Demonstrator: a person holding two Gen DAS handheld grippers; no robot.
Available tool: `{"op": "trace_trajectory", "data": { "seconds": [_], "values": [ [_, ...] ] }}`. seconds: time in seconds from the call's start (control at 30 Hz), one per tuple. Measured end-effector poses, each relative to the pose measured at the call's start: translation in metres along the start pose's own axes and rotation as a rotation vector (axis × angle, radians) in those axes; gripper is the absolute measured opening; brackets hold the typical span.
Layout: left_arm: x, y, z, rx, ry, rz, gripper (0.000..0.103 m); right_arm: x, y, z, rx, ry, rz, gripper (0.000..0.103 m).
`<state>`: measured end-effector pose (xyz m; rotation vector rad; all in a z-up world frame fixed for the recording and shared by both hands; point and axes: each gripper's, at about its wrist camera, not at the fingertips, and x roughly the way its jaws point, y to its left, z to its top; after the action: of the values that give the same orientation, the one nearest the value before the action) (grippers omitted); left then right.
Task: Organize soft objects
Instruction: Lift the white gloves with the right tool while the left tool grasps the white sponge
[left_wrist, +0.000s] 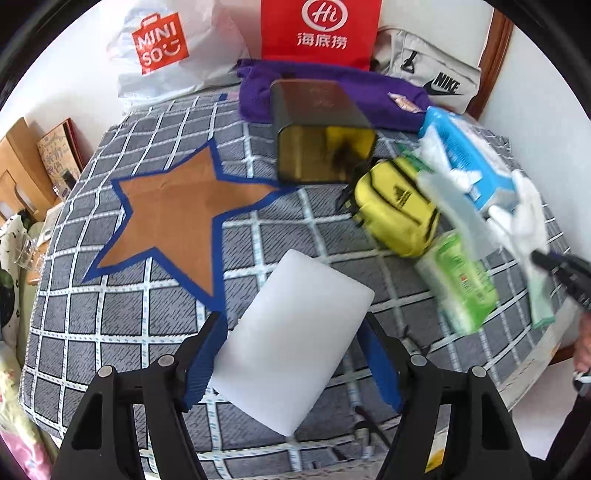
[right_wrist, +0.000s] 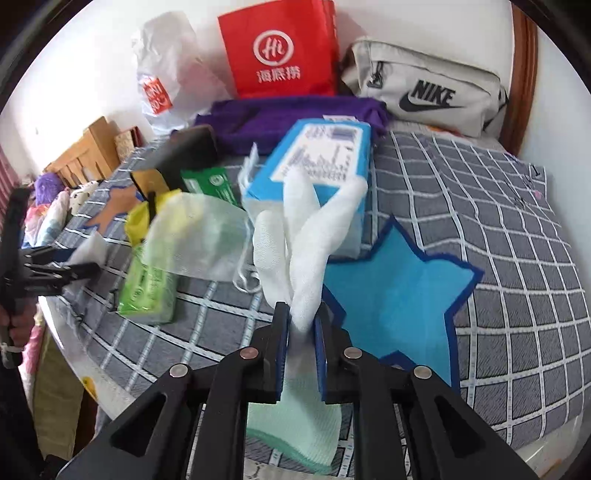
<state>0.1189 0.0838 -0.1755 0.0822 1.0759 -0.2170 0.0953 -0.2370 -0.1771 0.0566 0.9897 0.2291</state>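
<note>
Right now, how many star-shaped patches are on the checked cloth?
2. The brown star lies left of the white sponge; the blue star lies right of the right gripper. Others may be hidden.

Hidden or unclear:
- Glove (right_wrist: 295, 236): cuff cut off by the bottom edge in right wrist view; motion-blurred in left.
- Green pack (left_wrist: 458, 280): blurred, print unreadable.
- Sponge (left_wrist: 291, 343): near corner hidden between fingers (left_wrist: 205, 358).
- Purple cloth (left_wrist: 255, 92): partly behind dark bin (left_wrist: 321, 133).
</note>
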Motion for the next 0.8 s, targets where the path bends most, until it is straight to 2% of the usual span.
{"op": "trace_trajectory", "data": {
  "seconds": [0.1,0.13,0.17,0.23,0.27,0.37,0.5,0.8],
  "values": [
    [-0.008,-0.007,0.003,0.012,-0.016,0.001,0.071,0.008,0.000,-0.003,0.006,0.016,0.017,0.036],
    [-0.010,-0.009,0.005,0.014,-0.018,-0.002,0.071,0.011,0.001,-0.004,0.005,0.022,0.014,0.036],
    [-0.011,-0.010,0.006,0.015,-0.019,-0.005,0.071,0.012,0.001,-0.004,0.003,0.023,0.008,0.035],
    [-0.014,-0.012,0.010,0.019,-0.022,-0.006,0.071,0.012,0.001,-0.004,0.003,0.016,0.011,0.014],
    [-0.015,-0.013,0.011,0.020,-0.024,-0.007,0.071,0.010,0.000,-0.003,0.005,0.014,0.019,0.011],
    [-0.020,-0.014,0.017,0.005,-0.032,-0.014,0.071,0.000,0.000,0.002,-0.008,-0.023,0.008,0.011],
    [-0.027,-0.014,0.027,-0.020,-0.049,-0.048,0.071,-0.020,0.000,0.011,-0.002,-0.070,0.050,0.011],
    [-0.038,-0.009,0.045,-0.081,-0.080,-0.101,0.071,-0.055,0.002,0.035,0.013,-0.148,0.081,0.011]
  ]
}}
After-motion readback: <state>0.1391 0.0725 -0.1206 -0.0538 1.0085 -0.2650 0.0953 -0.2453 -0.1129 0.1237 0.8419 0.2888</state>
